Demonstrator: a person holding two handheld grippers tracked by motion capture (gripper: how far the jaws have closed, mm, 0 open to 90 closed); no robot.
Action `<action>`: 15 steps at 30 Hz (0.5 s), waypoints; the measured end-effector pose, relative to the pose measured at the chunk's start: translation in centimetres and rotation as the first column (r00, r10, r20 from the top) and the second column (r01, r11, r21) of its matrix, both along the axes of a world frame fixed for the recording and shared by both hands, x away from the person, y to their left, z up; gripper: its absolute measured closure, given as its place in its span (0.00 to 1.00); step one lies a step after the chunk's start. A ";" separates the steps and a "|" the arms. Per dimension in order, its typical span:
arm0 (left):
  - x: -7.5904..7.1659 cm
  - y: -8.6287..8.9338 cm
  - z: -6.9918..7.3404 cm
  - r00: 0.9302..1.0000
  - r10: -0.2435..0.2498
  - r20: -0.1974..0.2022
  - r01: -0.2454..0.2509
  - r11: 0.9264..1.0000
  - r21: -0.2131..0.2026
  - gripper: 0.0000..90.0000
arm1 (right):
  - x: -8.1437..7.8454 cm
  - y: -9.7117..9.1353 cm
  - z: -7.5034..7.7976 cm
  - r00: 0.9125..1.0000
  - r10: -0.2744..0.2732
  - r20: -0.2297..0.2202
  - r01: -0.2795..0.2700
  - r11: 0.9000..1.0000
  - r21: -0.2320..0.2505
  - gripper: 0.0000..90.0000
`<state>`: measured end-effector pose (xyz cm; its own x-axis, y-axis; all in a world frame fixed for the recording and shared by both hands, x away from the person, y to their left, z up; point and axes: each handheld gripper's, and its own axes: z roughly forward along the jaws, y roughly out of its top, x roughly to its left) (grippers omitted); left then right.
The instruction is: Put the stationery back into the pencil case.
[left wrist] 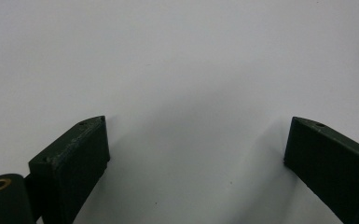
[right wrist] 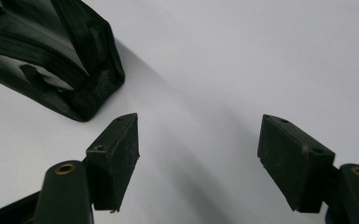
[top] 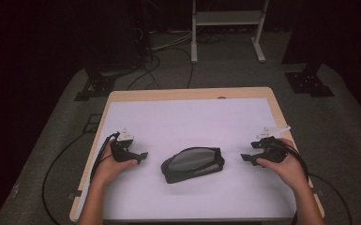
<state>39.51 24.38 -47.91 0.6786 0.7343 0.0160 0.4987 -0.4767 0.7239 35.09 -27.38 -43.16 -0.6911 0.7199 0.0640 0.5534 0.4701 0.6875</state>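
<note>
The right tool (right wrist: 198, 154) is seen with its jaws set wide apart and nothing between them; bare white surface lies in the gap. The left tool (left wrist: 196, 149) is likewise spread wide and empty over plain white. In the high view each is held in a hand, the left tool (top: 130, 152) and the right tool (top: 258, 151) resting at either side of a black zip pouch (top: 193, 164), which lies flat near the middle of the tabletop (top: 192, 117), apart from both. From the right tool the pouch's (right wrist: 51, 56) corner is seen just ahead of one jaw, not touched.

The pouch is judged soft and light, likely to sag and fold when lifted. A hold is best taken on a stitched end seam or beside the zip, where the fabric is doubled; the glossy panel may slip.
</note>
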 end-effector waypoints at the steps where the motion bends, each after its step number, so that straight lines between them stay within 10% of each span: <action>1: 0.0 0.0 0.0 1.000 0.000 0.000 0.000 1.000 0.000 0.06 | -0.1 -0.1 -0.1 1.000 -0.009 0.000 0.009 1.000 -0.005 0.32; 15: 0.0 0.0 0.0 1.000 0.000 0.000 0.000 1.000 0.000 0.06 | -0.8 -1.8 -1.8 0.997 -0.079 -0.010 0.078 0.996 -0.047 0.27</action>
